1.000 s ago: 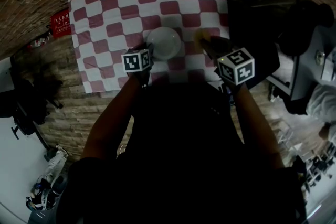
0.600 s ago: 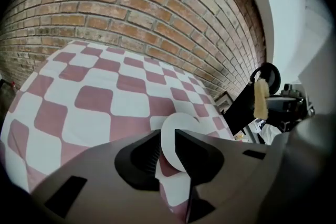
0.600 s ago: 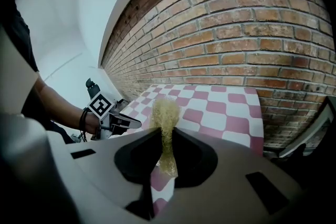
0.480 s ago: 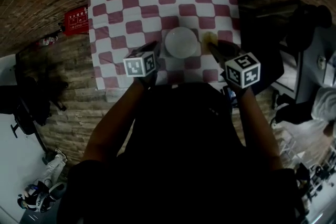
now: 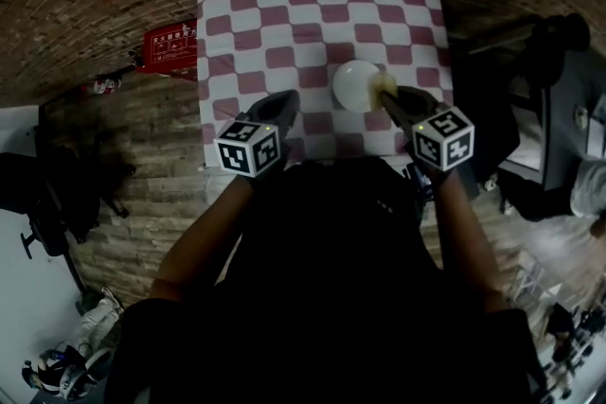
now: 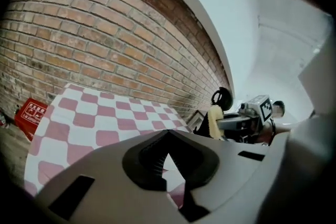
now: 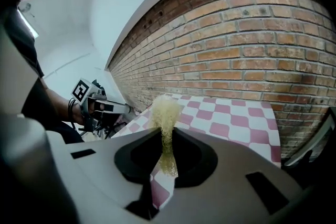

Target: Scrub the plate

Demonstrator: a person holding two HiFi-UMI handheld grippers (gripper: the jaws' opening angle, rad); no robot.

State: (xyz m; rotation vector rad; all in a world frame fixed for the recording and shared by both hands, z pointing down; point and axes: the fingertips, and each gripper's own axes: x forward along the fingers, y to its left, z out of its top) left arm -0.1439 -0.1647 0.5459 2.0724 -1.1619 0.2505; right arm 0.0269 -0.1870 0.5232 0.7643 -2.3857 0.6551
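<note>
While the white plate (image 5: 356, 84) lies flat on the red-and-white checked cloth (image 5: 284, 24) that covers the worktop, toward the cloth's near right part, nothing rests on it. A yellow sponge (image 5: 386, 88) hangs just at the plate's right rim in the head view; whether it touches the rim cannot be told. The right hand-held gripper (image 5: 392, 96) pinches this sponge: in its own view both jaws press against the sponge's lower part, and the fluffy top stands out beyond the tips, above the cloth.

The left hand-held gripper (image 5: 283, 99) is well apart from the plate, to its left, over the near edge of the cloth. Its jaws have just been closing and now meet at the tips, with nothing between them; only checked cloth shows through the gap behind the tips. Each gripper carries its marker cube close to the person's dark-sleeved arms, which fill the lower half of the head view.

Beyond the cloth's far edge rises a brick wall (image 7: 252, 55). A red sign (image 5: 170, 43) with white print sits just beside the cloth's left edge.
</note>
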